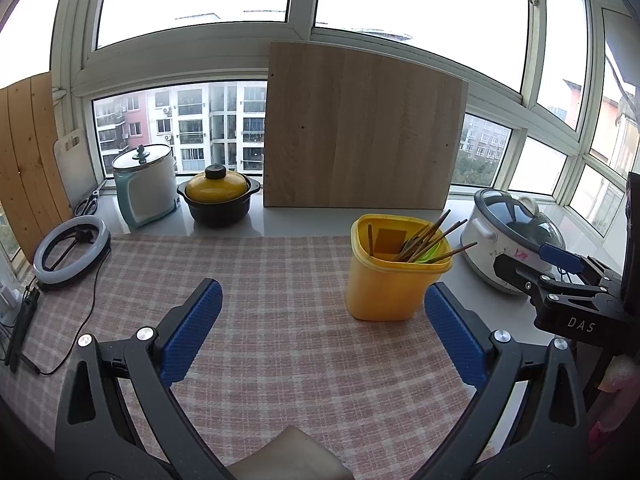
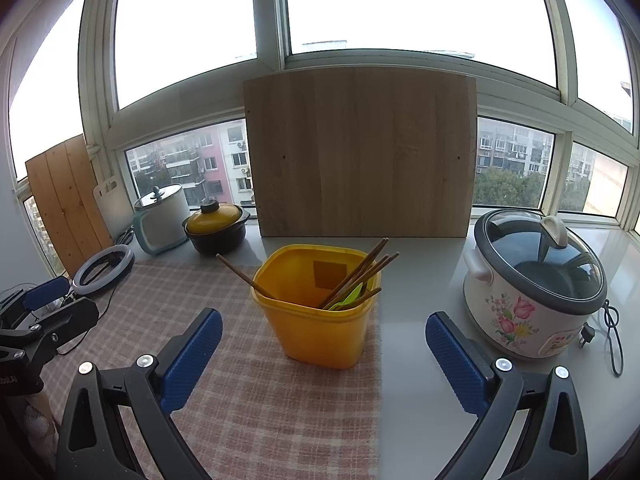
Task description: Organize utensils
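Chopsticks [image 2: 360, 276]: a bundle of thin brown sticks is seen leaning in the right part of the yellow holder [image 2: 320, 320], tips fanned above the rim; one stick [image 2: 244, 276] leans apart at the left wall.
Green utensil [image 2: 352, 294]: a light green plastic piece is partly seen among the bundle; its kind cannot be told.
Handling, sticks: judged light, stiff and smooth, liable to roll or slip from the pads if taken singly; a grip across the upper shafts, above the rim, is judged soundest.
Handling, holder: judged light plastic, easily tipped or slid if the sticks are pulled sideways; steadying at its wall is advised.
Holder position: it stands upright at the right edge of the checked cloth [image 1: 280, 320], on the worktop [image 2: 420, 280].
Left hand-held gripper [image 1: 324, 328]: jaws are held wide apart, nothing between them; the holder lies ahead and to its right, not touched.
Right hand-held gripper [image 2: 324, 354]: jaws are held wide apart and empty, with the holder directly ahead between the finger lines, not touched.
Surroundings: a flowered rice cooker [image 2: 532, 288] stands near the holder's right; a wooden board [image 2: 360, 152] leans against the window behind; a yellow-lidded black pot [image 2: 216, 226] and a white lidded pot [image 2: 162, 220] stand well apart at the left rear.
Loose utensils on the cloth: none are seen.
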A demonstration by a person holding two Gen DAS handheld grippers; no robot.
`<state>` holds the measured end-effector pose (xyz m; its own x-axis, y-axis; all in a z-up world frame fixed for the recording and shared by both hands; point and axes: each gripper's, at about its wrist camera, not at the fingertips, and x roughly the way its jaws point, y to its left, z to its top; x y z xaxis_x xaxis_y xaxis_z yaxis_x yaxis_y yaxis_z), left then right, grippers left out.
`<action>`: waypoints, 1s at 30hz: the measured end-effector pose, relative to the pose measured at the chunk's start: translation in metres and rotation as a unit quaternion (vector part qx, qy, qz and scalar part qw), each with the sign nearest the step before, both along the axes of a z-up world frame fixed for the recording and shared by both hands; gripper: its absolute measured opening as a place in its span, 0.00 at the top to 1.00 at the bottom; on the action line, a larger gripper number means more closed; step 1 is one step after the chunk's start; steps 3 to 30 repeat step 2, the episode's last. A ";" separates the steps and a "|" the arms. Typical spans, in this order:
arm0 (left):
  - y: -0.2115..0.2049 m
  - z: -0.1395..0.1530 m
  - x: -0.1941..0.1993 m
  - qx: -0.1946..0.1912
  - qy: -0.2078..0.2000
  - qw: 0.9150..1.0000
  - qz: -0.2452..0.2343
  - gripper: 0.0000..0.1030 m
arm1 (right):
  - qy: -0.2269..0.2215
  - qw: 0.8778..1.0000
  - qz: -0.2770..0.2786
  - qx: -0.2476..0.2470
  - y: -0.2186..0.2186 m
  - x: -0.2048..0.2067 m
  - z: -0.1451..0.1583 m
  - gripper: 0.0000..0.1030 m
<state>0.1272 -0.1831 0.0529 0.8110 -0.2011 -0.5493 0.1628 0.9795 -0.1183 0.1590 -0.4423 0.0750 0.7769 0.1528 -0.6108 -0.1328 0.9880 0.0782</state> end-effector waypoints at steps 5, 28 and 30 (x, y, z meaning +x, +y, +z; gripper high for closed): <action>0.000 -0.001 0.000 0.002 0.000 1.000 0.002 0.00 | 0.000 1.000 0.000 -0.001 0.001 0.000 -0.001 0.00; 0.000 -0.001 0.000 0.002 0.000 1.000 0.002 0.00 | 0.000 1.000 0.000 -0.001 0.001 0.000 -0.001 0.00; 0.000 -0.001 0.000 0.002 0.000 1.000 0.002 0.00 | 0.000 1.000 0.000 -0.001 0.001 0.000 -0.001 0.00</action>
